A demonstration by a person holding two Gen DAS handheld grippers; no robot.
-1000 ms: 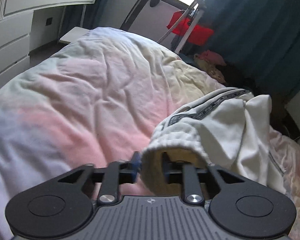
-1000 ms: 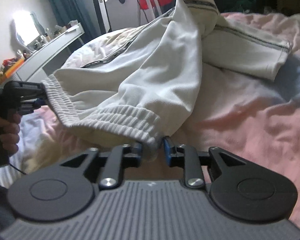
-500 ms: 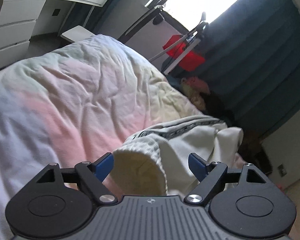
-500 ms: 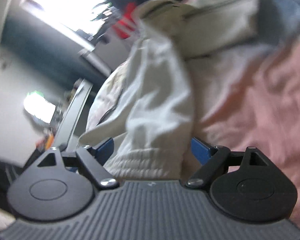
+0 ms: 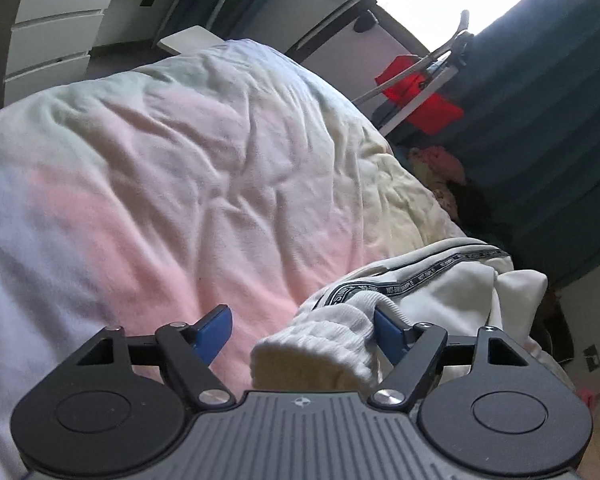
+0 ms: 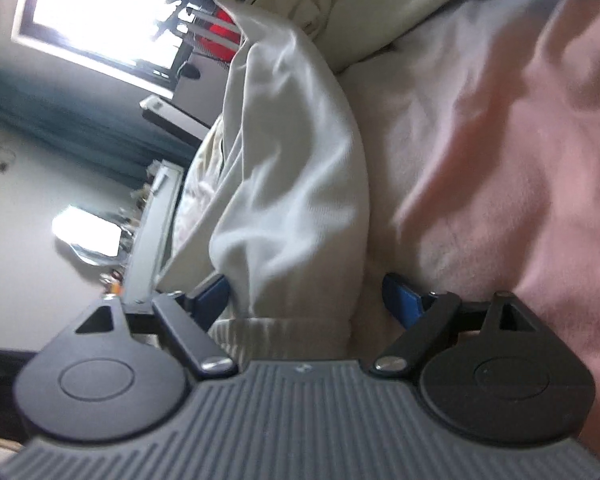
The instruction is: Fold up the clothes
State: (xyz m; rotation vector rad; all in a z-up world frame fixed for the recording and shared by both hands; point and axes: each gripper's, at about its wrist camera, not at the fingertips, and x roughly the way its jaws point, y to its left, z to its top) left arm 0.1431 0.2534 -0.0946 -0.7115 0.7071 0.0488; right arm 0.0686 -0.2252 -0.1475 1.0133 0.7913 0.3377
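Note:
Cream-white sweatpants [image 5: 440, 296] with a black lettered side stripe lie crumpled on the pink and white duvet [image 5: 180, 184]. Their ribbed waistband sits loose between the blue pads of my left gripper [image 5: 302, 330], which is open; the band rests against the right pad. In the right wrist view the camera is rolled sideways. The same sweatpants [image 6: 296, 184] run away from my right gripper [image 6: 310, 294], which is open with the ribbed band lying slack between its spread fingers. The far legs are bunched near the top of that view.
White drawers and a desk [image 5: 56, 20] stand at the left of the bed. A red bag on a metal stand [image 5: 420, 96] and dark blue curtains [image 5: 548, 128] lie beyond the bed's far end. A bright window [image 6: 100, 12] is behind.
A second ago both grippers were shut on the waistband. Both have opened and let it go. The pants have dropped onto the duvet, and the right gripper has rolled sideways.

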